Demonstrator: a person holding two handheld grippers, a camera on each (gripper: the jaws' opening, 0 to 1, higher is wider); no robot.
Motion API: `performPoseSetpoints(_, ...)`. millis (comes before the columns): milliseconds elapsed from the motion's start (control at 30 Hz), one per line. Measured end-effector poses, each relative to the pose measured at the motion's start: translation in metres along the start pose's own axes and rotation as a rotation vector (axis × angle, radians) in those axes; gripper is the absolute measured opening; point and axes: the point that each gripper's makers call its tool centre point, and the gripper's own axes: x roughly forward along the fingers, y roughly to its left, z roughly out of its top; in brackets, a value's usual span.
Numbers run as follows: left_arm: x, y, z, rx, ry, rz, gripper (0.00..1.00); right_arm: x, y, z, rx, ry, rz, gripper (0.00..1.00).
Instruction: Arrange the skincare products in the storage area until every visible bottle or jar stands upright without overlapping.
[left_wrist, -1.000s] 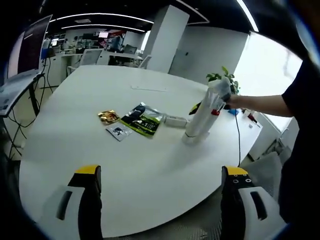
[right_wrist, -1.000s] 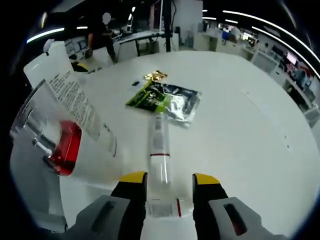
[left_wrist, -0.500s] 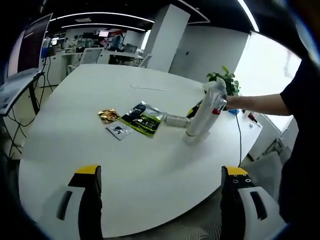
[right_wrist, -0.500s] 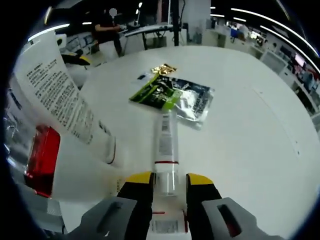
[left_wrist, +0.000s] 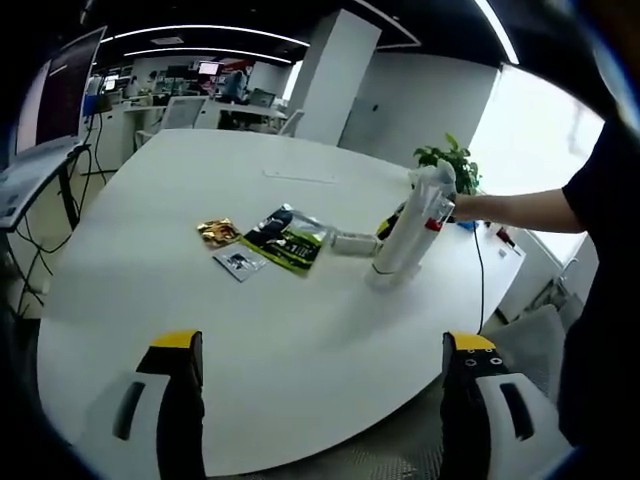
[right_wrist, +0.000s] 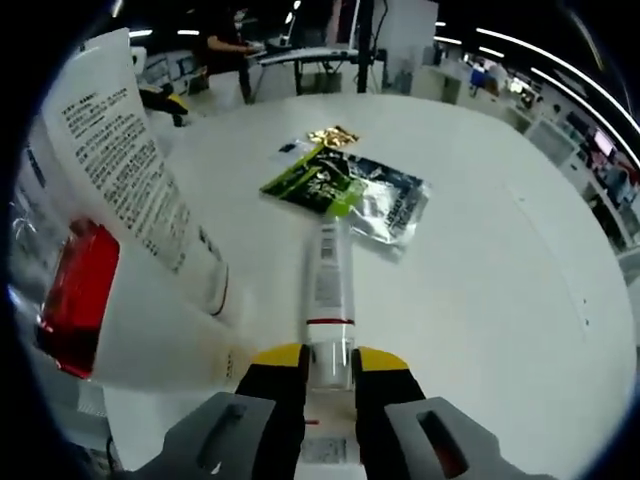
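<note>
Compared with half a second before, the right tongs (right_wrist: 328, 358) had narrowed further: the yellow tips now pressed both sides of the clear cap end of the slim tube (right_wrist: 327, 290), where a small gap had shown on each side earlier. The tube lay flat on the white bench (right_wrist: 480, 280), pointing away from the tongs toward the foil sachets (right_wrist: 352, 188). The right gripper view had also shifted slightly; the sachets sat a little lower and nearer the centre, which reads as camera motion, not as a move of the sachets.

In the left gripper view little had changed. The left tongs (left_wrist: 322, 375) hung wide apart over the near bench (left_wrist: 250, 330) edge, holding nothing. Across the bench the tall white tube with a red-capped bottle (left_wrist: 412, 228) leaned at much the same tilt as before, next to the person's forearm (left_wrist: 510, 208). The slim tube (left_wrist: 352, 242) lay just beside its base, close to the green-and-black sachet (left_wrist: 288, 240). A gold sachet (left_wrist: 216, 232) and a small grey one (left_wrist: 238, 263) lay just left of that.

Hard to make out: in the right gripper view the tall printed white tube (right_wrist: 130, 190) and the red cap (right_wrist: 78, 290) were very close, cut off at the left edge. The wrapping around them was blurred, so I could not tell how they were joined. The tube's base under the tongs was hidden. The right tongs (left_wrist: 392, 220) themselves were tiny and mostly covered in the left gripper view.
</note>
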Motion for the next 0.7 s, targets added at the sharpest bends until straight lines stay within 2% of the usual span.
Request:
performPoseSetpoints(367,-0.002,0.002,0.005,-0.02,-0.022,0.003,0.91,-0.015,-0.012,0.009,0.026,-0.041,-0.057,0.09)
performPoseSetpoints(700,-0.004,-0.006,0.009,-0.01,-0.04,-0.021,0.91,-0.043,-0.025,0.015,0.077,-0.097,-0.137,0.09)
